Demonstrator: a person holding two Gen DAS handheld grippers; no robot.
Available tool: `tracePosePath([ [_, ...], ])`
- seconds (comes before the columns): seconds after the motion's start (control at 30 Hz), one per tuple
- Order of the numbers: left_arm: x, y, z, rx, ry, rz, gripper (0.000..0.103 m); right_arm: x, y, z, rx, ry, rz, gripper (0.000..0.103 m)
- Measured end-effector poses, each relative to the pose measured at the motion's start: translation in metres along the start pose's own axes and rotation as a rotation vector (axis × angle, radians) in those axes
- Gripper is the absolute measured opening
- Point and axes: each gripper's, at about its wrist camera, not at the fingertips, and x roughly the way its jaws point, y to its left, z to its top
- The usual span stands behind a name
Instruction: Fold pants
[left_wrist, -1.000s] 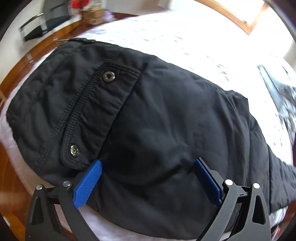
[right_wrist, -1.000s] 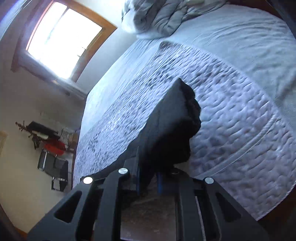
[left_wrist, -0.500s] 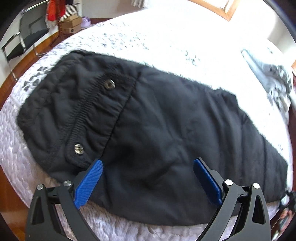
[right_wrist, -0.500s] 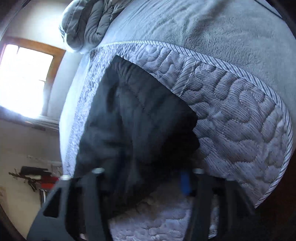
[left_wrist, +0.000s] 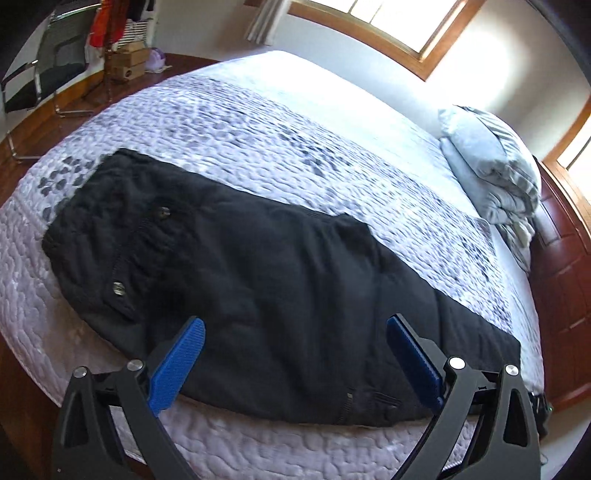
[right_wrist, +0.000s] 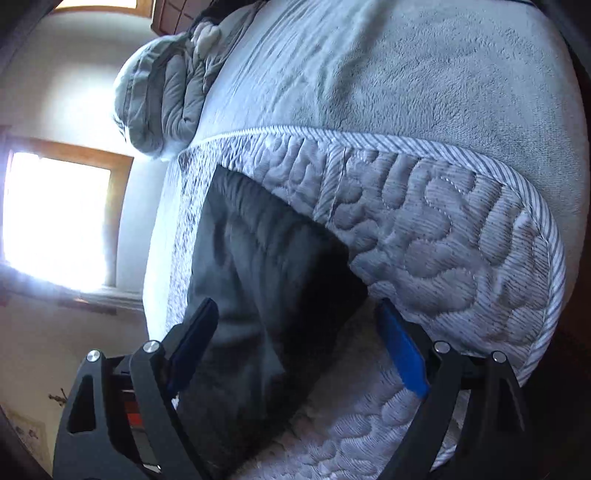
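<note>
Black pants lie flat along the near edge of the bed, waist and snap pocket at the left, leg ends at the right. My left gripper hovers above their middle, open, with nothing between its blue pads. In the right wrist view the leg end of the pants rests on the quilted cover. My right gripper straddles that end with its jaws still opening; the cloth lies between the fingers, and neither pad presses on it.
The quilted bedspread covers the bed, with a striped hem near the leg end. A folded grey duvet sits at the far right corner. A chair and boxes stand on the wooden floor at the far left.
My right gripper came down to the bed, rolled, and let go of the leg end, its jaws spreading wide. My left gripper rose and pulled back, bringing the whole pants into view.
</note>
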Motion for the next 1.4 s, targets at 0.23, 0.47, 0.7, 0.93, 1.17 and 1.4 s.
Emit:
tracePosePath([
  [0.23,0.035,-0.072,-0.013,0.094,0.084,-0.118,0.099,0.013,0.013,0.001,-0.036,0.026,-0.019,0.082],
  [0.47,0.095,-0.147,-0.039,0.233,0.224,-0.179,0.099,0.016,0.014,-0.001,-0.058,0.036,-0.026,0.078],
  [0.7,0.143,-0.153,-0.062,0.282,0.313,-0.096,0.099,0.019,0.003,0.000,-0.023,0.063,0.047,0.024],
  [0.93,0.151,-0.159,-0.074,0.414,0.318,-0.053,0.099,-0.002,0.050,-0.007,-0.176,0.019,0.033,0.017],
  [1.17,0.149,-0.159,-0.074,0.414,0.308,-0.066,0.099,-0.028,0.138,-0.029,-0.402,-0.041,0.056,0.017],
  [1.4,0.148,-0.151,-0.071,0.370,0.309,-0.104,0.099,-0.025,0.245,-0.103,-0.844,-0.026,0.025,0.017],
])
